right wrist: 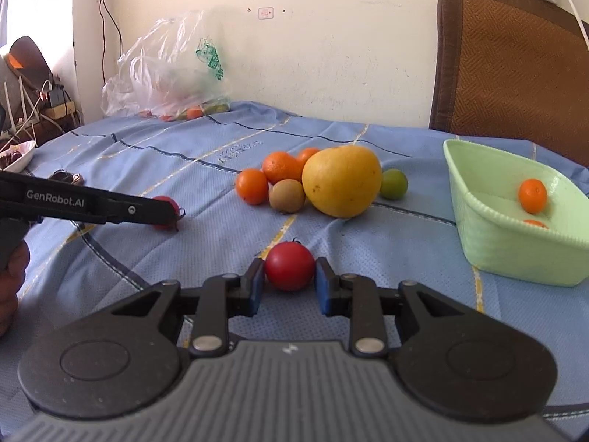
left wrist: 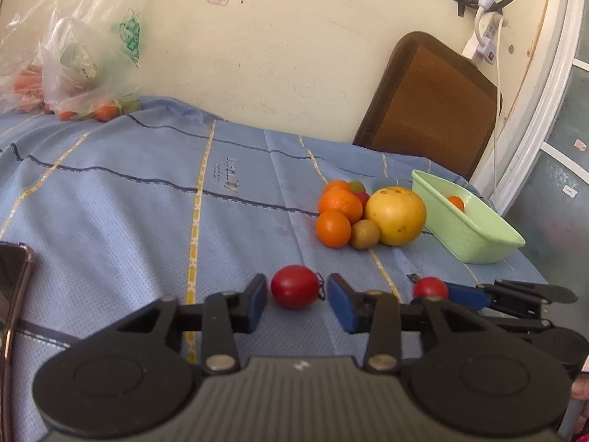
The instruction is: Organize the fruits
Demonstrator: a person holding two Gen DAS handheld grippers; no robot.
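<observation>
Between the right claw point(right wrist: 289, 285) pads, a tomato point(right wrist: 289, 266) sits gripped.

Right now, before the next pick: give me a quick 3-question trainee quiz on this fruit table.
1. True or false: the pale green plastic tub already holds small orange fruit.
2. What sits between the open left tongs? A) a red round tomato B) a banana C) nothing
3. Fill in: the biggest fruit in the pile on the blue striped cloth is coloured ___.

Key: 1 true; 2 A; 3 yellow.
</observation>
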